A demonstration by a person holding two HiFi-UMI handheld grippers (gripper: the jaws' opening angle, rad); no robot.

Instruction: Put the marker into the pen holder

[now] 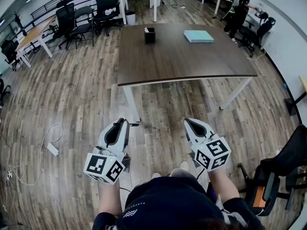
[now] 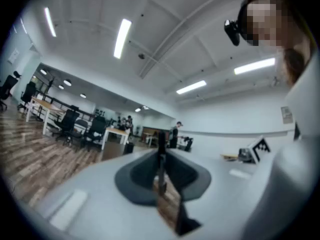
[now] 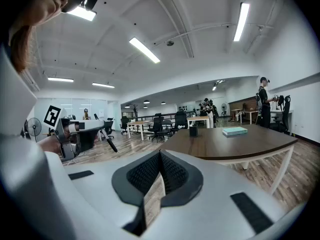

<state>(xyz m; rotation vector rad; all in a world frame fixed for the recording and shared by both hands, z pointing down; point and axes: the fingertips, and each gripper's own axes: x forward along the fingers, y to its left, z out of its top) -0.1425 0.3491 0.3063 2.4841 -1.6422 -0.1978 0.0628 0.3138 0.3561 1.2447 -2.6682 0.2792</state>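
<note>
**Marker (image 2: 161, 159) held short of the counter (image 1: 182, 61)**

The left gripper (image 1: 124, 122) is clamped on the thin black marker, well short of the counter. The right gripper (image 1: 188, 121) has its jaws together, empty. The pen holder (image 1: 149, 35) stands near the counter's far edge.

A dark brown wooden bench (image 1: 182, 61) stands ahead on the plank floor (image 1: 86, 95). On its far half a black square pen holder (image 1: 149, 36) sits left of centre, with a pale teal flat box (image 1: 198, 36) well apart to its right. On the near side of the bench, over the floor, the left gripper (image 1: 122, 121) and right gripper (image 1: 188, 120) are side by side, apart. A black marker (image 1: 134, 124) sits between the left jaws. Behind the bench, to the left, stand black office chairs (image 1: 106, 8).
</note>
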